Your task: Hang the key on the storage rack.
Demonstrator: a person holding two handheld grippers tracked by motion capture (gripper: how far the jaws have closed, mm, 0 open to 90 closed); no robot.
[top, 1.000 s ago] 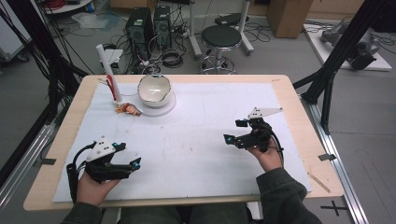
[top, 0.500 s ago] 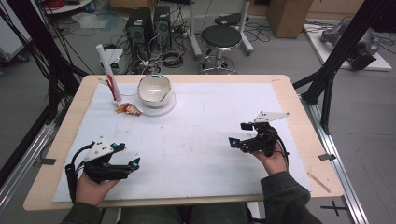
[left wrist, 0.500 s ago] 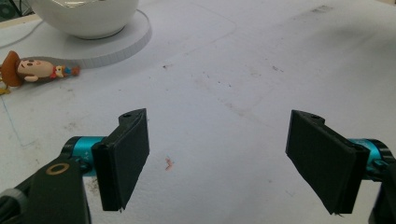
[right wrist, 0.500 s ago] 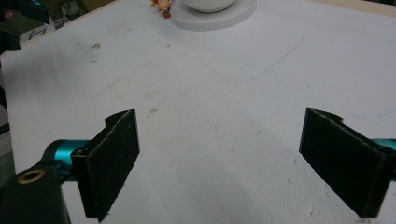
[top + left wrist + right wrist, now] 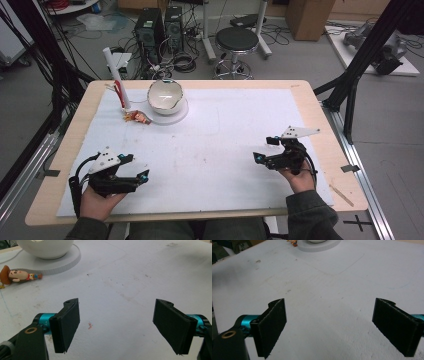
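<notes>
A white bowl (image 5: 165,94) stands on a round white plate (image 5: 176,116) at the table's far left, with a small toy figure (image 5: 137,117) lying just to its left. At the near left, my left gripper (image 5: 137,168) is open over the white mat with nothing between its jaws. In the left gripper view that gripper (image 5: 118,327) points toward the bowl (image 5: 45,247) and the toy figure (image 5: 15,276). My right gripper (image 5: 263,149) is open and empty at the near right. In the right gripper view it (image 5: 334,327) faces bare mat, with the plate (image 5: 319,246) far ahead.
A white tube with red strands (image 5: 117,80) leans at the table's (image 5: 60,150) far left edge beside the bowl. A white mat (image 5: 220,135) covers most of the wooden top. A stool (image 5: 236,40) and computer cases (image 5: 155,25) stand on the floor beyond.
My right gripper has drifted a little to the right and toward the near edge, still open. The left gripper has stayed where it was.
</notes>
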